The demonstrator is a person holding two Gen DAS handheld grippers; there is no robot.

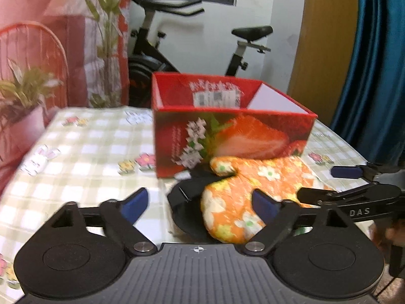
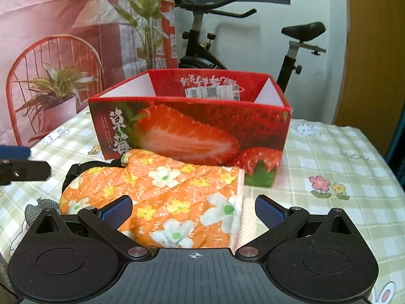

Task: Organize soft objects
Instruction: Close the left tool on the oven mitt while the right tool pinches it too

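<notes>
I am holding both grippers, left gripper point(image 1: 200, 205) and right gripper point(image 2: 193, 211), fingers apart, around the oven mitt point(image 2: 162, 195) lying against the box point(image 2: 192, 126), ready to lift.

Oven mitt point(image 2: 162, 190) hides most of a black item point(image 2: 76, 171).

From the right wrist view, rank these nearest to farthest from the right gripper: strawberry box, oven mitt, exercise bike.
1. Oven mitt: lies between the open fingers of the right gripper, on the table.
2. Strawberry box: straight behind the mitt, standing open on the table.
3. Exercise bike: beyond the table, against the back wall.
</notes>
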